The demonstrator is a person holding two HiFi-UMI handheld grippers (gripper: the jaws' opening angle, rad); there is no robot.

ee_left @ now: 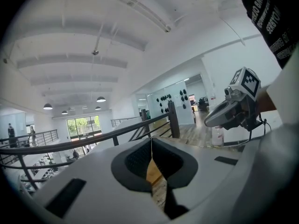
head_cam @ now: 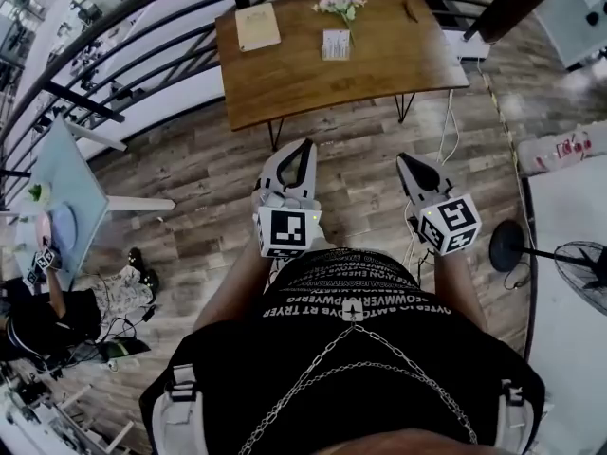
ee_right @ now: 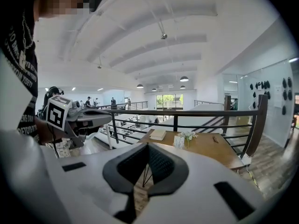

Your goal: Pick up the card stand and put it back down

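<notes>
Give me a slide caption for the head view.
Both shut and empty, left gripper and right gripper hang short of the wooden table bearing card stand, flowers and book.

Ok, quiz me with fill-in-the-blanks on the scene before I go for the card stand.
The left tool and right tool both have their jaws ____.
The card stand sits on the table, next to the ____.
In the head view, the book lies to the ____ of the card stand.
Missing: shut; flowers; left.

Wooden table (head_cam: pixel 313 83): notebook (head_cam: pixel 257 27), card stand (head_cam: pixel 336 44), flowers (head_cam: pixel 341 4).
</notes>
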